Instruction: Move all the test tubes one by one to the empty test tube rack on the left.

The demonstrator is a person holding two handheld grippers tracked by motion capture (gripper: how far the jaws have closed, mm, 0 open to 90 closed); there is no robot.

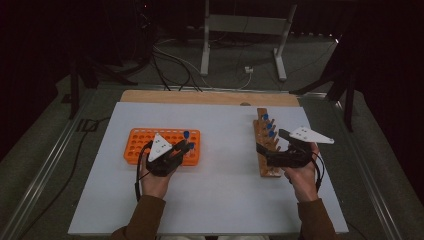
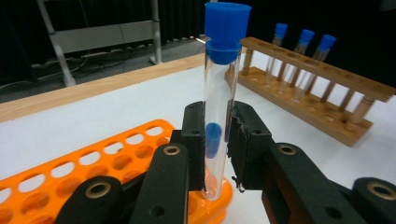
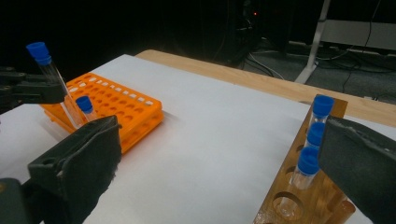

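**Left gripper view: a capped tube clamped mid-barrel above the orange rack**

The left gripper (image 2: pixel 217 147) is clamped on a clear test tube (image 2: pixel 217 107), upright, its blue cap (image 2: pixel 226 30) above the jaws. It looks light, stiff, slippery and breakable, so mid-barrel seems the safest hold. Just below lies the orange rack (image 2: pixel 93 163), holding one capped tube (image 3: pixel 85 106). Farther off, the right gripper (image 3: pixel 215 158) stands wide open beside the wooden rack (image 2: pixel 317 100), which holds three capped tubes.
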